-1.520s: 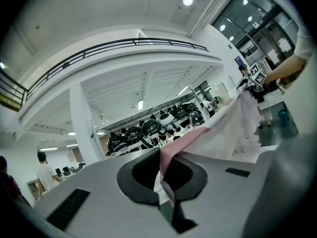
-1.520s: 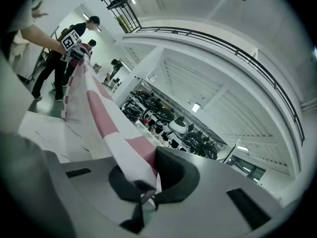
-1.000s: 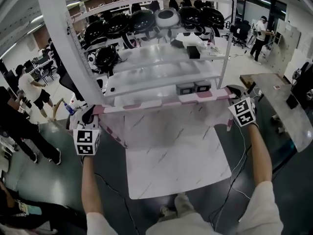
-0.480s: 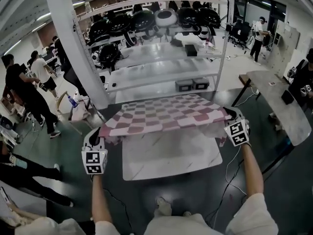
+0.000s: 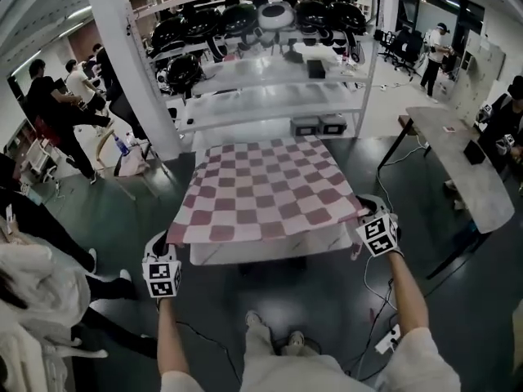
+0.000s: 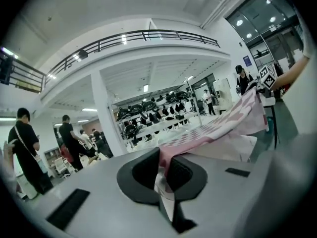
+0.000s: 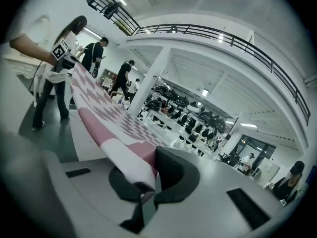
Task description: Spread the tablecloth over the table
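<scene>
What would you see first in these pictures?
The pink-and-white checkered tablecloth stretches over the white table in the middle. The left tool and right tool each pinch a near corner. Behind, shelves hold shiny black helmet-like shapes.

Cloth (image 5: 265,190): pink-and-white check with a plain pink and white band along the near hem. We've got it stretched almost flat over the table (image 5: 270,250), a white marbled top. It covers nearly all of the top; only the table's near edge shows, under the near hem. Far hem sits at the table's far end, and we can't tell whether it hangs over. Near hem is raised off the table, sagging slightly mid-span. The near-left corner sticks out past the table's left side, pinched in our left gripper (image 6: 163,170). The near-right corner is out past the table's right side, pinched in our right gripper (image 7: 151,175).
</scene>
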A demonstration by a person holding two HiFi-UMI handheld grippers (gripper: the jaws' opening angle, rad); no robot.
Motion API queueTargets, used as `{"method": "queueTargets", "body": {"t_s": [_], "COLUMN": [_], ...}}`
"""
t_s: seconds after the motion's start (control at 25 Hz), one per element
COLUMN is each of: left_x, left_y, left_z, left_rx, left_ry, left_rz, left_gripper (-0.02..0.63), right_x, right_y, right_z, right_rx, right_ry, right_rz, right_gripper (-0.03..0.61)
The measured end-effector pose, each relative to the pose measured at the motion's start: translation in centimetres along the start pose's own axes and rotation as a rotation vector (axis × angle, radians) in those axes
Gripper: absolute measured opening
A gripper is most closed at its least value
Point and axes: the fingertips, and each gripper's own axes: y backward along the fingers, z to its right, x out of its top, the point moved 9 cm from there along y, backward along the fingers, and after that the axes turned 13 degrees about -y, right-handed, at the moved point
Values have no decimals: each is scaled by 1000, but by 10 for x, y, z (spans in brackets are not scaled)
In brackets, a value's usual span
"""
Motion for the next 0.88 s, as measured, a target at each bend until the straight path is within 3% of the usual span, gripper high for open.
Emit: {"method": "queueTargets", "body": {"t_s": [0.24,0.64,0.88], "left_x": [-26,-78,-119], "left_y": [25,55,36], "left_z": [2,66,66], "left_rx": [-31,-79,-123], "left_ry": [2,54,78], "left_rz": [-63,-129,-222], "left_gripper": [26,26,28], "right_x": [-12,-95,-119], "right_y": [14,42,26], "right_z": [-23,-58,-99], "right_rx": [10,24,60], "right_ry": [-33,-100,-127], "right_rz": [-48,-174,-258], "right_gripper": [14,14,28]}}
